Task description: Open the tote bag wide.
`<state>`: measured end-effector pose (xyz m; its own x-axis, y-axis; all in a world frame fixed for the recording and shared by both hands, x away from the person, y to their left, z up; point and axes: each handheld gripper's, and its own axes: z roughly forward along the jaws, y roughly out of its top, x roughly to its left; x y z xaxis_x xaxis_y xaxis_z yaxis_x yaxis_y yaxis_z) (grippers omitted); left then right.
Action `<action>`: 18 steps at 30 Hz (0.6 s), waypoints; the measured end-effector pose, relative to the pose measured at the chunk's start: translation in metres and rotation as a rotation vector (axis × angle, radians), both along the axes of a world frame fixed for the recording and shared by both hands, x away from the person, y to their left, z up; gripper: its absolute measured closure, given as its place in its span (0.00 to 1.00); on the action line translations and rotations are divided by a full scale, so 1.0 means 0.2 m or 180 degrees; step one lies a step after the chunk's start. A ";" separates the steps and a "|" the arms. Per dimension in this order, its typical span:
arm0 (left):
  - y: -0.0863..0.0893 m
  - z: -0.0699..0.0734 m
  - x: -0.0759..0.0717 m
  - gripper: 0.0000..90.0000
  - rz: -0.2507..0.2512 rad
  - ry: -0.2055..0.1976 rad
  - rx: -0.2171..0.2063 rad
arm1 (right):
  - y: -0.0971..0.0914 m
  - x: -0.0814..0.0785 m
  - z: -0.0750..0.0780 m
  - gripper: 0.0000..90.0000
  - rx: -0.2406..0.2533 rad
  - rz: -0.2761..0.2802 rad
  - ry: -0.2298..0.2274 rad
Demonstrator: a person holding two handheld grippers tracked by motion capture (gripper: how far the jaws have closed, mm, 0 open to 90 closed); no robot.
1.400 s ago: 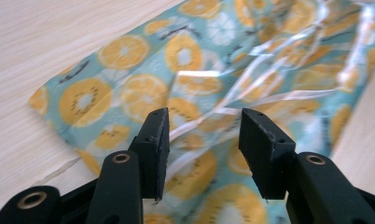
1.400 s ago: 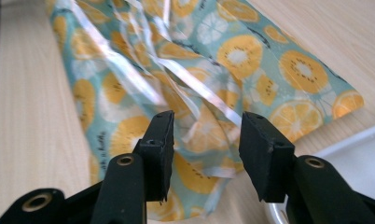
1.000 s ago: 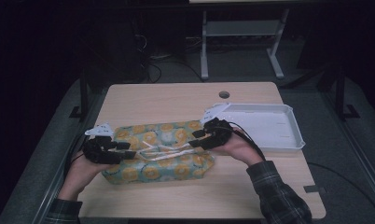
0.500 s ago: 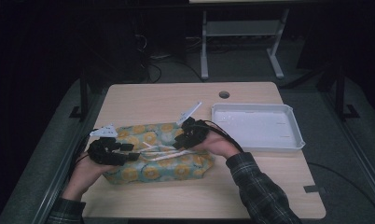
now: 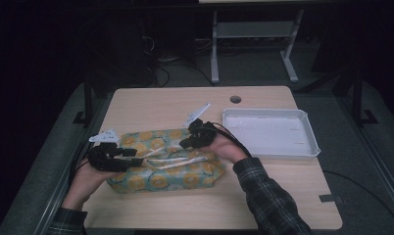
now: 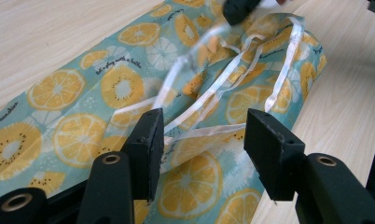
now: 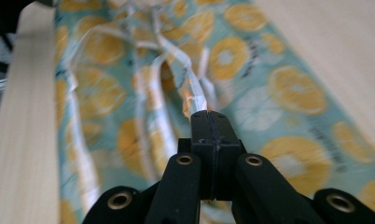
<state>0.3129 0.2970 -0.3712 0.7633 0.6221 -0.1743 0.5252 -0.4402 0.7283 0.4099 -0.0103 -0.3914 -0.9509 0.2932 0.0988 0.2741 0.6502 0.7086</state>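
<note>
Centrally on the table (image 5: 263, 196) lies the citrus-print fabric bag (image 5: 170, 169): soft, light, likely to bunch, so take it by its white ribbon drawstring (image 6: 213, 95). Your right hand-held gripper (image 7: 209, 116) pinches that ribbon, jaws closed. Your left hand-held gripper (image 6: 202, 140) hovers over the cloth, jaws wide.

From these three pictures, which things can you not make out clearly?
- Contents of the fruit-print bag: hidden by its cloth in all three views.
- Ribbon ends: motion-blurred in the right gripper view, so whether the shut right gripper pinches it is unsure.
- Small print on the bag: too small to read in the left gripper view.
- White tray inside: glare, high view.
</note>
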 end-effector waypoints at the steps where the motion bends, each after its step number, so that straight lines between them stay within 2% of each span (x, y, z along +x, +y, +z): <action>1: 0.00 0.00 0.00 0.52 -0.0001 -0.0003 -0.0002 | 0.00 0.02 0.01 0.99 0.0008 -0.0053 0.0008; 5: 0.01 0.00 0.00 0.52 0.0008 0.0005 -0.0012 | 0.00 0.11 0.01 0.99 0.0004 -0.0234 -0.0034; 7: 0.01 0.00 0.00 0.52 0.0012 0.0010 -0.0013 | 0.00 0.15 0.00 0.99 -0.0002 -0.0384 0.0034; 8: 0.01 0.00 0.01 0.52 0.0012 0.0006 -0.0015 | 0.00 0.17 -0.02 0.99 -0.0037 -0.0442 0.0048; 9: 0.02 0.00 0.01 0.52 0.0014 0.0002 -0.0018 | 0.00 0.20 -0.04 0.99 -0.0080 -0.0476 -0.0001; 12: 0.02 0.00 0.01 0.52 0.0026 0.0003 -0.0019 | -0.01 0.25 -0.09 0.99 -0.0180 -0.0668 0.0144; 14: 0.02 0.00 0.01 0.52 0.0033 0.0001 -0.0021 | -0.03 0.27 -0.11 0.87 -0.0205 -0.0734 0.0114; 16: 0.02 0.00 0.01 0.52 0.0041 0.0000 -0.0030 | -0.05 0.25 -0.09 0.78 -0.0111 -0.0765 0.0202; 18: 0.02 -0.01 0.02 0.52 0.0042 -0.0009 -0.0017 | -0.06 0.22 -0.06 0.73 -0.0039 -0.0738 0.0176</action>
<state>0.3164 0.3016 -0.3724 0.7555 0.6312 -0.1754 0.5288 -0.4295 0.7321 0.4539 -0.0233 -0.4030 -0.8512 0.5047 0.1440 0.4554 0.5738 0.6808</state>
